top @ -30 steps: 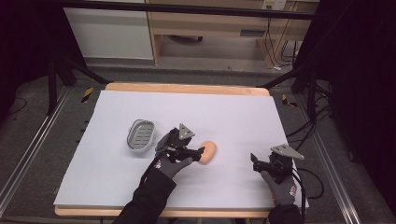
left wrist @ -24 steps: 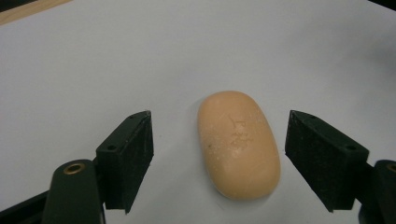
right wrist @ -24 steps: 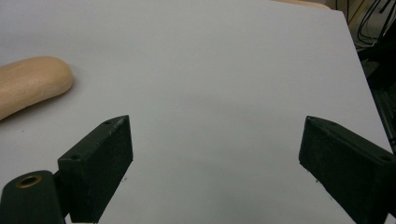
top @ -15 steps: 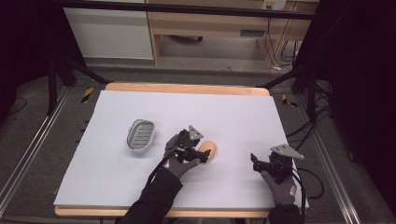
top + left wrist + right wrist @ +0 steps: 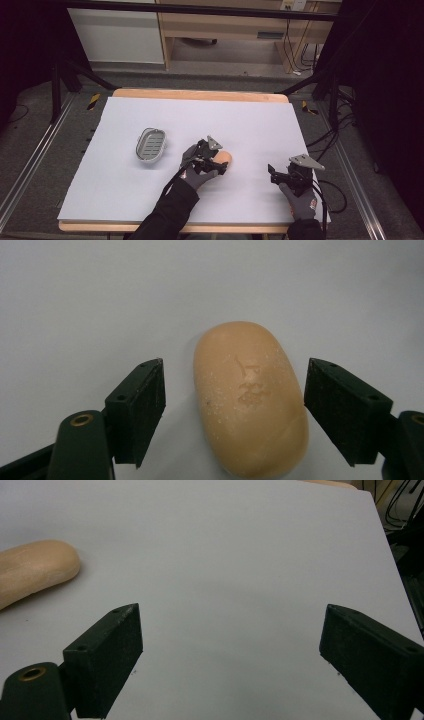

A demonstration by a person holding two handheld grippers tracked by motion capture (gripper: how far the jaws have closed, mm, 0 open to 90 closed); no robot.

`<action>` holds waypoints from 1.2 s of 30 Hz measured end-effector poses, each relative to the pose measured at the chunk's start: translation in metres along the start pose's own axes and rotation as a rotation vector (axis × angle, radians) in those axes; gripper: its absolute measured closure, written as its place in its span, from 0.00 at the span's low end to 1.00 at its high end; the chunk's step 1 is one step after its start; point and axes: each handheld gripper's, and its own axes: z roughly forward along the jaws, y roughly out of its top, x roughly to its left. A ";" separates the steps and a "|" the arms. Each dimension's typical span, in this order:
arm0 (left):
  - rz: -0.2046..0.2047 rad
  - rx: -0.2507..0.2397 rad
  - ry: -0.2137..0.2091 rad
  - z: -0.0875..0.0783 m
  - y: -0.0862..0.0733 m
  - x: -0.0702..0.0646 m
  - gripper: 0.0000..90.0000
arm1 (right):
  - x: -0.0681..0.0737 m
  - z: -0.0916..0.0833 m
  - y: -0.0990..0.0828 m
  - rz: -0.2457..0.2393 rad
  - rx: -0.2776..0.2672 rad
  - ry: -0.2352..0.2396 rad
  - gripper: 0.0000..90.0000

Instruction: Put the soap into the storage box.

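While the left gripper (image 5: 235, 405) sits low over the white surface (image 5: 250, 125), its jaws are spread wide with the tan soap (image 5: 250, 400) lying between them, not touched by either one. Off to the left of the soap rests a grey soap dish (image 5: 150, 144). Well apart, the right gripper (image 5: 230, 655) is spread wide too, holding nothing.

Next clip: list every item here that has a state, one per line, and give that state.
Soap bar: lying flat on the white table cover, between the left claw's jaws, ungripped.
Soap dish: empty, upright, left of the soap.
Left claw: open, jaws straddling the soap.
Right claw: open, holding nothing, over bare cover.
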 end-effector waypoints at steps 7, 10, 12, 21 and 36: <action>0.012 0.019 -0.003 0.007 0.001 -0.004 0.27 | 0.001 0.000 0.000 0.001 0.002 0.003 0.11; 0.012 0.026 -0.004 0.010 0.002 -0.005 0.27 | 0.001 0.000 0.000 0.005 0.003 0.005 0.11; 0.009 0.029 -0.005 0.012 0.002 -0.005 0.27 | 0.001 0.000 0.000 0.003 0.004 0.005 0.11; 0.003 0.057 -0.008 0.020 0.002 -0.006 0.27 | 0.000 0.001 0.000 0.001 0.007 0.003 0.11; 0.026 0.103 0.000 0.028 0.003 -0.008 0.30 | 0.001 0.001 0.000 0.004 0.011 0.007 0.11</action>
